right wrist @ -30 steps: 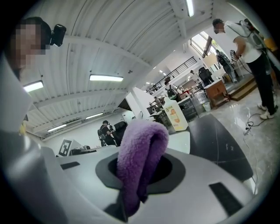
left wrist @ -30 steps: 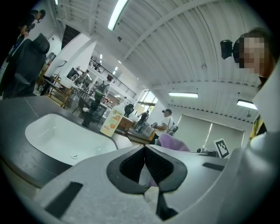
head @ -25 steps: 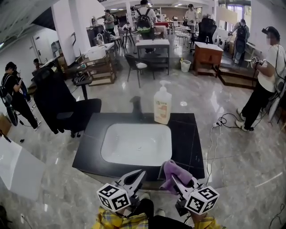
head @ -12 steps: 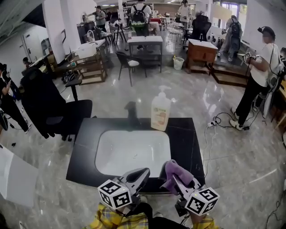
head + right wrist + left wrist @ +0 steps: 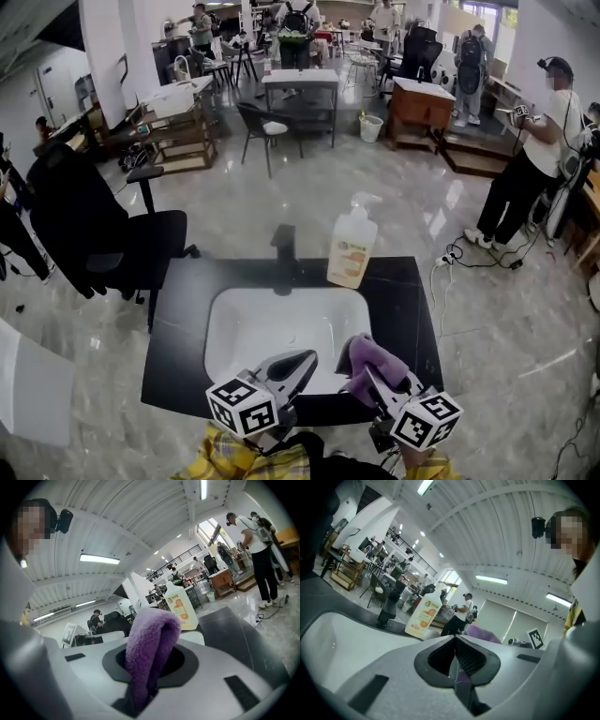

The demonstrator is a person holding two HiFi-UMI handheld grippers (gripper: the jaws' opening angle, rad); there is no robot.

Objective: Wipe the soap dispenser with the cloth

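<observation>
open room over basin (image 5: pixel 281 328) toward soap dispenser (image 5: pixel 352 251); faucet (image 5: pixel 284 246) stands just left of it

The cloth (image 5: pixel 151 644) is purple fleecy pile, soft and matt. The soap dispenser (image 5: pixel 352 251) is smooth whitish plastic. The white basin (image 5: pixel 253 328) looks glossy; the black countertop (image 5: pixel 183 319) has a duller sheen, while the marbled floor (image 5: pixel 497 319) gleams.

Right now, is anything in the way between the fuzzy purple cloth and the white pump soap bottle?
Nothing visible is. Only the open white sink basin lies between the right gripper, shut on the fuzzy purple cloth, and the white pump soap dispenser. The black faucet stands left of it in the head view.
</observation>
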